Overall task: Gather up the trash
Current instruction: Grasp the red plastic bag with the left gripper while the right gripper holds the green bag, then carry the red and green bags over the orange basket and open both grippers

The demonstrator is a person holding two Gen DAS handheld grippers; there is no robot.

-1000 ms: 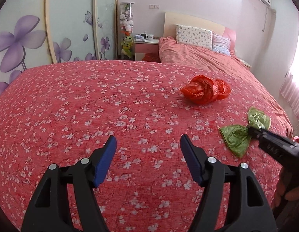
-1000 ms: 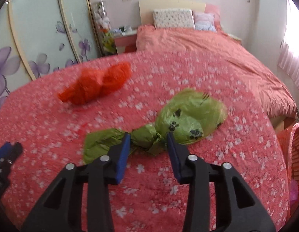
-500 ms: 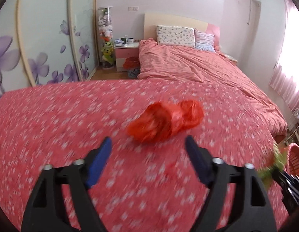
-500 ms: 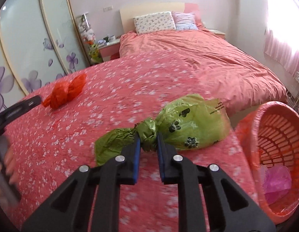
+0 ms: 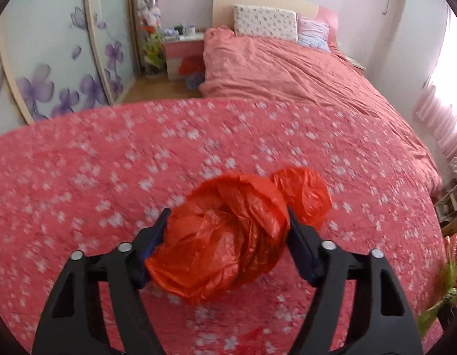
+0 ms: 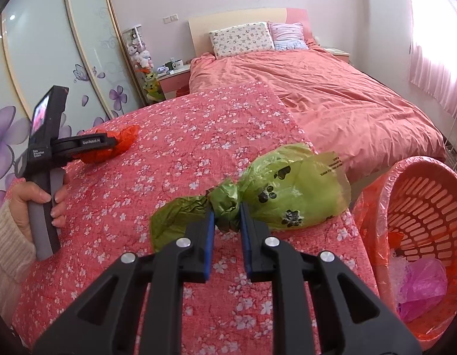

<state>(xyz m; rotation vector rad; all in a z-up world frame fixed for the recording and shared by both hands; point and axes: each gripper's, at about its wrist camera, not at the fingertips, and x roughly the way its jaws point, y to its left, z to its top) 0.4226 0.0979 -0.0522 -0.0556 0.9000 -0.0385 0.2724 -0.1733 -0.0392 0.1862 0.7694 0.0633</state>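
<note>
A crumpled red plastic bag [image 5: 228, 245] lies on the flowered red bedspread [image 5: 110, 177]. My left gripper [image 5: 227, 224] straddles it. Its jaws are closing and both blue pads touch the bag's sides. The right wrist view shows that left gripper [image 6: 110, 145] from the side, held by a hand [image 6: 36, 198], with the red bag [image 6: 122, 139] at its tips. My right gripper [image 6: 227, 222] is shut on the knot of a green paw-print bag [image 6: 290, 189], which hangs near the bed's right edge. A scrap of the green bag [image 5: 435, 310] shows at the left wrist view's lower right.
An orange plastic basket [image 6: 420, 207] stands by the bed's right edge, lined with a red bag and holding a pink bag [image 6: 420, 284]. A second bed [image 6: 332, 94] with pillows lies beyond. Flowered wardrobe doors [image 6: 51, 59] and a nightstand [image 6: 175, 77] line the left.
My left gripper swept across the bedspread to the red bag and now has it between its pads. My right gripper shut on the green bag's knot and carried it toward the basket.
</note>
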